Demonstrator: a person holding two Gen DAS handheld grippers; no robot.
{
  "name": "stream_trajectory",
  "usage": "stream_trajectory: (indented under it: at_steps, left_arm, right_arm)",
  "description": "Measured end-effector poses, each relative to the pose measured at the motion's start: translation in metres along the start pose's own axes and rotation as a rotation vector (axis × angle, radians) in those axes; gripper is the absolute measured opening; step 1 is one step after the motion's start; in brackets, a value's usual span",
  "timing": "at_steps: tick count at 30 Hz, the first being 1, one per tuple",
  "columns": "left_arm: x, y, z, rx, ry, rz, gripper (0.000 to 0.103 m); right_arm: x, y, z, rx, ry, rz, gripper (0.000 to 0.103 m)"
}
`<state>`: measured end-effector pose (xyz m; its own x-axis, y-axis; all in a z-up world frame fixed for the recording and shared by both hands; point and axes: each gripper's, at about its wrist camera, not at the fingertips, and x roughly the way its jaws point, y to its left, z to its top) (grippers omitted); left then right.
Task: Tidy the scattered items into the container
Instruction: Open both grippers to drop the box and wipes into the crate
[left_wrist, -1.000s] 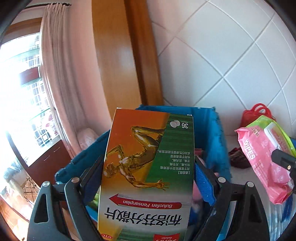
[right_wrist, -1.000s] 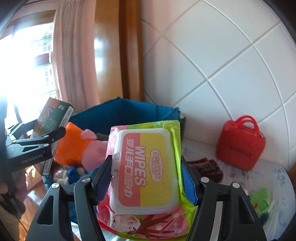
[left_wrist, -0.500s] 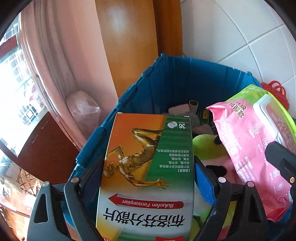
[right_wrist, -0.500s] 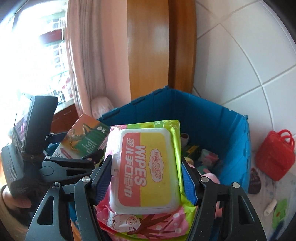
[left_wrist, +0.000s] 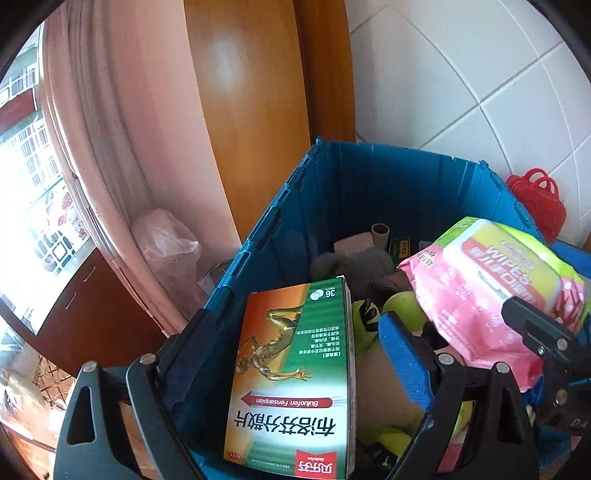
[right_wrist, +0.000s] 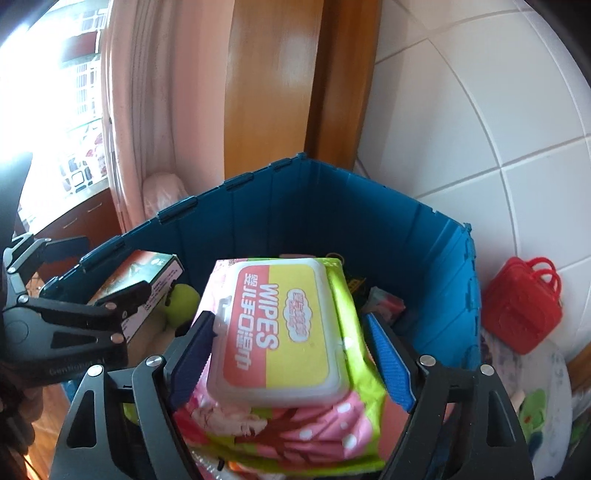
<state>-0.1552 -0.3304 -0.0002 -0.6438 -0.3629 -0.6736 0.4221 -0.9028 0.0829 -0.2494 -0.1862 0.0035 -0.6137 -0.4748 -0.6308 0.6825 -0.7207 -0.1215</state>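
A blue plastic crate (left_wrist: 369, 192) (right_wrist: 295, 206) holds toys and small items. My left gripper (left_wrist: 295, 354) has its jaws spread; the orange-green medicine box (left_wrist: 295, 373) lies between them, tilted to the left, with a gap to the right finger (left_wrist: 402, 358). The box (right_wrist: 144, 284) and the left gripper (right_wrist: 85, 314) show at the crate's left side. My right gripper (right_wrist: 291, 347) is over the crate with the pink-green wipes pack (right_wrist: 280, 332) (left_wrist: 491, 288) between its fingers; a gap shows beside the right pad.
A red toy bag (right_wrist: 521, 306) (left_wrist: 535, 199) stands right of the crate on a patterned surface. A wooden door frame (right_wrist: 273, 85) and pink curtain (left_wrist: 122, 147) rise behind. A white tiled wall (right_wrist: 480, 129) is at right. Green balls (left_wrist: 404, 312) lie in the crate.
Both grippers moved lower into the crate. The left jaws have spread and the medicine box has tipped left, away from the right finger. The right jaws have widened around the wipes pack.
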Motion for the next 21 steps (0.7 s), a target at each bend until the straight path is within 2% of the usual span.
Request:
stream_trajectory:
  at_steps: [5, 13, 21]
  left_arm:
    - [-0.023, 0.001, -0.011, -0.008, -0.033, -0.039, 0.092]
    - [-0.045, -0.019, -0.037, -0.005, -0.086, -0.102, 0.093]
    - [-0.054, -0.042, -0.069, -0.016, -0.099, -0.151, 0.093]
  right_arm:
    - [-0.043, -0.01, -0.022, 0.03, -0.06, 0.026, 0.092]
    - [-0.052, -0.034, -0.061, 0.13, -0.034, 0.029, 0.092]
    - [-0.063, -0.053, -0.096, 0.21, -0.015, 0.022, 0.093]
